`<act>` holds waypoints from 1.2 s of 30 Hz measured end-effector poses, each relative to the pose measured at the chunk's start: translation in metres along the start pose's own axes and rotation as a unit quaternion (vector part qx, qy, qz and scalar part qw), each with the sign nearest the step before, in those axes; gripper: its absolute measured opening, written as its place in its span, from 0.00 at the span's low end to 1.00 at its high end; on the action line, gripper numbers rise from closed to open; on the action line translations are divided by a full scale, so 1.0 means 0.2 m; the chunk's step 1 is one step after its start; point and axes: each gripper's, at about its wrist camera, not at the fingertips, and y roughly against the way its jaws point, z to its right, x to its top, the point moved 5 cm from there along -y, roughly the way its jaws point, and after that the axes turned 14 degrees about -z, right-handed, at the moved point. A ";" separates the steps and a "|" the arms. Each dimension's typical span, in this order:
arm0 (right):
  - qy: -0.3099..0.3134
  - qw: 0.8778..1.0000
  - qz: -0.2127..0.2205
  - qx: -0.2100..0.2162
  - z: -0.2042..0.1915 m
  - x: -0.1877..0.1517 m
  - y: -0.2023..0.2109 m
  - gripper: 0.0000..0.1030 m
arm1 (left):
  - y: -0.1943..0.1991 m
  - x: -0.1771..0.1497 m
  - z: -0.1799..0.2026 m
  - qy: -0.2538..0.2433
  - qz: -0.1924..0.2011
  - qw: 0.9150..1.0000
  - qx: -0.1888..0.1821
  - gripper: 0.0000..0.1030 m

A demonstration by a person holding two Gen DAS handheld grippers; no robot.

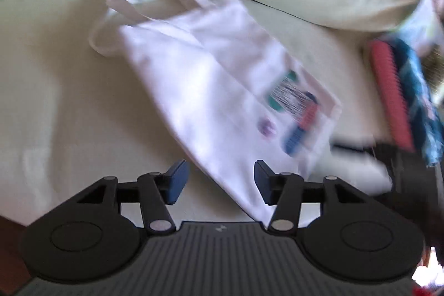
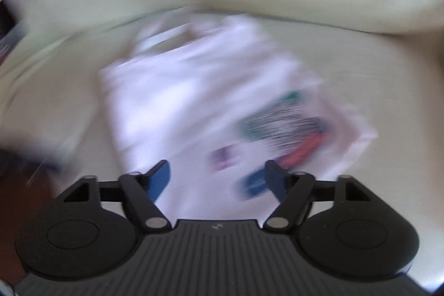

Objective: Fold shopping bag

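My left gripper [image 1: 219,181] and right gripper [image 2: 216,179] are spread wide — holding nothing — above the white bag [image 1: 222,79] (blurry, probably flat) on the bed [image 1: 55,101].

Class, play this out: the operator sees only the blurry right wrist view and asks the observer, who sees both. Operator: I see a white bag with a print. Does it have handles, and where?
Observer: Yes. In the left wrist view the bag has two white handles, looped at the end far from the print.
Operator: Is anything lying near the bag that I can't see?
Observer: Off its printed end lies a red ribbed item beside teal patterned cloth.
Operator: Is the left gripper holding the bag?
Observer: No. The left gripper is open, its fingers apart with nothing between them; the bag's lower edge runs between them and the bed.
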 end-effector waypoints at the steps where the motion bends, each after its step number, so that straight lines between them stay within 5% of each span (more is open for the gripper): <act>1: 0.042 0.999 -0.006 -0.031 -0.07 -0.04 -0.08 0.82 | -0.04 0.06 -0.09 0.024 0.003 1.000 -0.004 0.55; 5: 0.215 0.963 -0.033 -0.162 -0.34 -0.20 -0.43 0.69 | -0.19 0.14 -0.28 0.082 -0.002 0.996 -0.039 0.55; 6: 0.221 0.961 -0.037 -0.163 -0.32 -0.21 -0.45 0.55 | -0.21 0.15 -0.31 0.087 -0.001 0.995 -0.041 0.55; 7: 0.225 0.960 -0.042 -0.160 -0.30 -0.22 -0.47 0.22 | -0.24 0.17 -0.32 0.083 0.001 0.996 -0.035 0.55; 9: 0.231 0.959 -0.051 -0.155 -0.26 -0.23 -0.51 0.10 | -0.29 0.19 -0.30 0.070 0.006 0.997 -0.021 0.50; 12: 0.268 0.943 -0.044 -0.194 -0.15 -0.25 -0.39 0.06 | -0.32 0.16 -0.23 0.053 -0.004 0.998 -0.038 0.30; 17: 0.324 0.899 -0.046 -0.291 0.29 -0.24 -0.16 0.06 | -0.42 -0.02 0.03 0.041 -0.041 0.992 -0.114 0.36; 23: 0.342 0.880 -0.154 -0.291 0.47 -0.57 -0.16 0.13 | -0.37 -0.31 0.12 0.044 -0.097 0.985 -0.136 0.35; 24: 0.336 0.880 -0.163 -0.293 0.47 -0.59 -0.16 0.13 | -0.32 -0.34 0.09 0.050 -0.098 0.984 -0.137 0.37; 26: 0.273 0.911 -0.147 -0.271 0.45 -0.55 -0.08 0.26 | -0.22 -0.36 0.00 0.069 -0.079 0.986 -0.126 0.51; 28: 0.191 0.948 -0.108 -0.229 0.44 -0.47 -0.01 0.40 | -0.14 -0.35 -0.10 0.090 -0.052 0.988 -0.114 0.51; 30: 0.088 0.982 -0.041 -0.162 0.45 -0.33 0.07 0.43 | -0.12 -0.29 -0.19 0.118 -0.014 0.987 -0.106 0.51; 33: -0.010 0.995 0.002 -0.102 0.49 -0.20 -0.02 0.43 | -0.19 -0.15 -0.32 0.167 0.034 0.978 -0.121 0.52; 36: -0.074 0.995 0.032 -0.066 0.51 -0.13 -0.21 0.43 | -0.34 -0.09 -0.41 0.235 0.054 0.955 -0.170 0.53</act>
